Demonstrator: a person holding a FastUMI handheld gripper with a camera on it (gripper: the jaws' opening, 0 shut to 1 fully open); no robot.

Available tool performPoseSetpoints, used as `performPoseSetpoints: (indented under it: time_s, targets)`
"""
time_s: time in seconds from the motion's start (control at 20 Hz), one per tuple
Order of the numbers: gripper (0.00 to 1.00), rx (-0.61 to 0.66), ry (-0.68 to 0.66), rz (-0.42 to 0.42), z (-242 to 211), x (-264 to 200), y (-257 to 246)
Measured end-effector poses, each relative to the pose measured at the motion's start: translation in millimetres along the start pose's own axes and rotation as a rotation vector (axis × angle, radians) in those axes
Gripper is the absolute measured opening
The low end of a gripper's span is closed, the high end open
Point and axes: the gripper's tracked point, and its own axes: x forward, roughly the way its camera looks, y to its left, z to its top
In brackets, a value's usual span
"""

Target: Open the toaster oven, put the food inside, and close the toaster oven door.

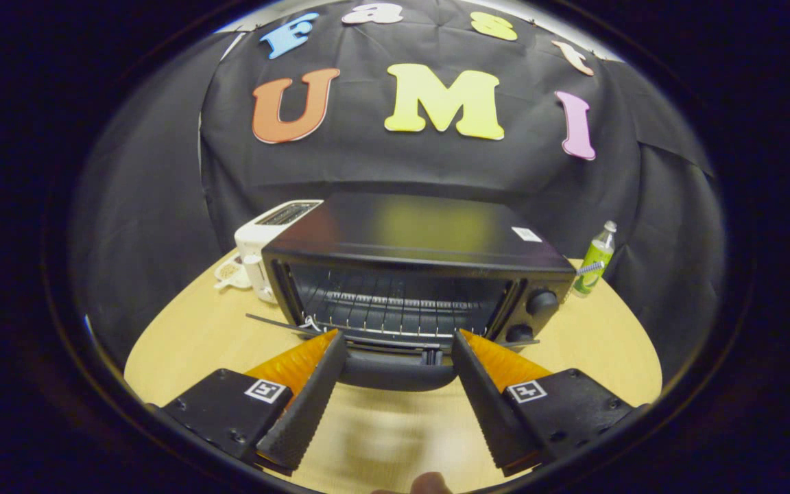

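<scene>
The toaster oven point(415, 274) stands on the table point(189, 343) just ahead of the tool point(398, 339), a boxy black appliance with a smooth, glossy top that throws back a dull yellowish glare. Its door point(395, 367) is dropped open toward the tool, lying almost flat, and the door's rounded dark handle bar sits between the two fingertips without either finger pressing on it. Inside the cavity a wire rack point(395, 309) of thin parallel metal rods runs across, with ribbed dark walls behind it. On the front panel, beyond the tool's right finger, are two round black knobs point(542, 302), one above the other. A small white sticker point(527, 234) lies on the oven's top near its right rear corner; its print is too small to read. The tool's fingers are spread wide apart and hold nothing; each tapers to a wedge with a finely ridged inner face, and each carries a square black-and-white marker on its flat block behind the tip. Beyond the left finger, tight against the oven's left side, stands a white plastic slot toaster point(265, 240), with a small pale dish point(228, 272) just beside it. Beyond the right finger, past the oven's right side, a clear bottle point(595, 259) of green liquid stands upright; its label cannot be read. The table is pale wood grain with a rounded edge.
</scene>
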Motion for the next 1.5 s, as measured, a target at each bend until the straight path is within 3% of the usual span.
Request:
performPoseSetpoints:
  time_s: [0.6,0.9,1.0,1.5]
  targets:
    - [1.00,-0.011,0.154,0.024,-90,-12,0]
    - [1.00,-0.038,0.194,0.049,-99,-29,-8]
    - [1.00,-0.020,0.216,0.108,-92,-48,-3]
    - [1.00,0.163,0.464,0.640,-40,-157,79]
